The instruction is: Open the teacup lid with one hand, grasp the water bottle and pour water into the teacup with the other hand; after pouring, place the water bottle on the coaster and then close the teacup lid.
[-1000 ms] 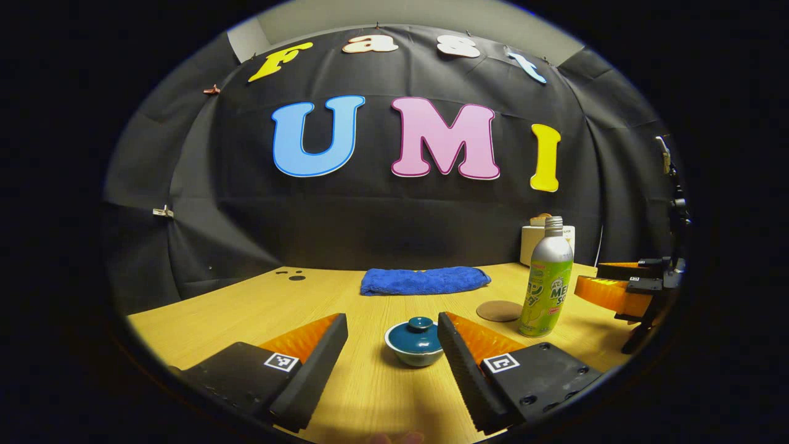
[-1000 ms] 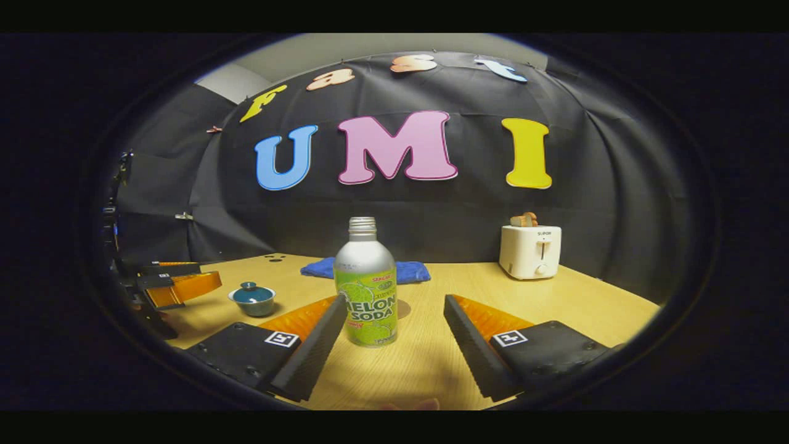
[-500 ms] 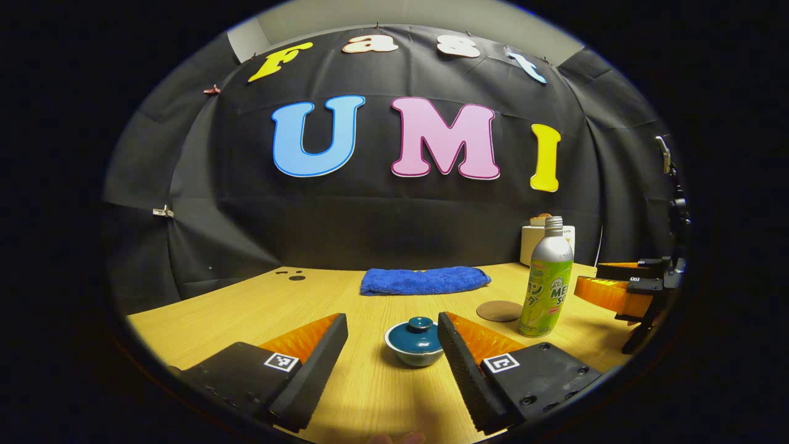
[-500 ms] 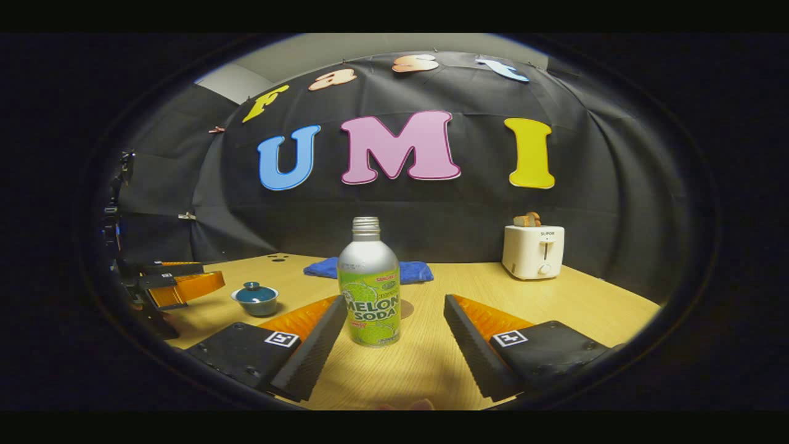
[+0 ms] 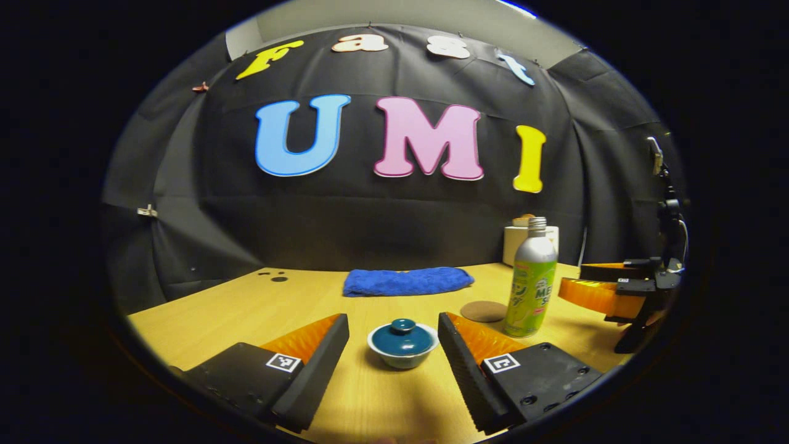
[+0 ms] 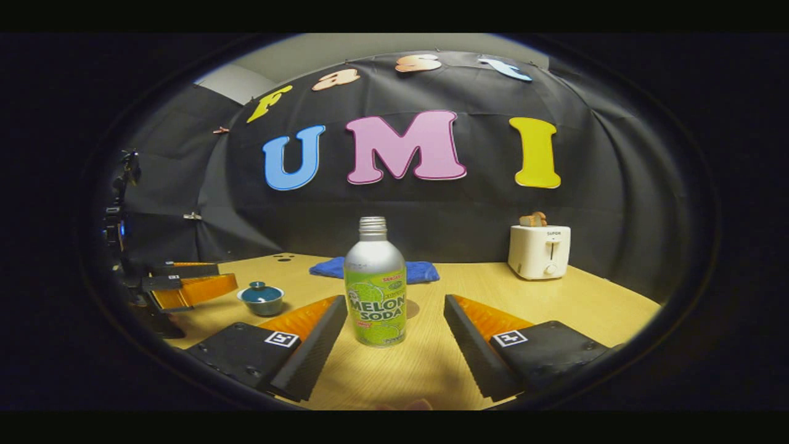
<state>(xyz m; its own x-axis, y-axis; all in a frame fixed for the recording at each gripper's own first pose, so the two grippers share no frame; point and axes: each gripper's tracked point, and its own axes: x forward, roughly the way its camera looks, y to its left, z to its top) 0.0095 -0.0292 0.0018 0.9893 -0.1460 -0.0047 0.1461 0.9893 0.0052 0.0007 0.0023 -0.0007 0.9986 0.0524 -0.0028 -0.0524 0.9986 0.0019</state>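
left gripper [image 5: 393, 345]: fingers wide, teacup [image 5: 402, 343] now centred between them, lid on | right gripper [image 6: 394, 339]: fingers wide, bottle [image 6: 375, 283] shifted toward 12 o'clock, ungrasped | coaster [image 5: 484, 311] bare | both lining up

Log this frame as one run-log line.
stage: pre-grasp | left claw: open, teacup ahead | lid: on | right claw: open, bottle ahead, upright | coaster: bare

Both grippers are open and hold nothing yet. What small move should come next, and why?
Probably ease the left gripper forward and down around the lid knob: the lid sits on the teacup, just ahead between its open fingers. The bottle stands untouched before the right gripper.
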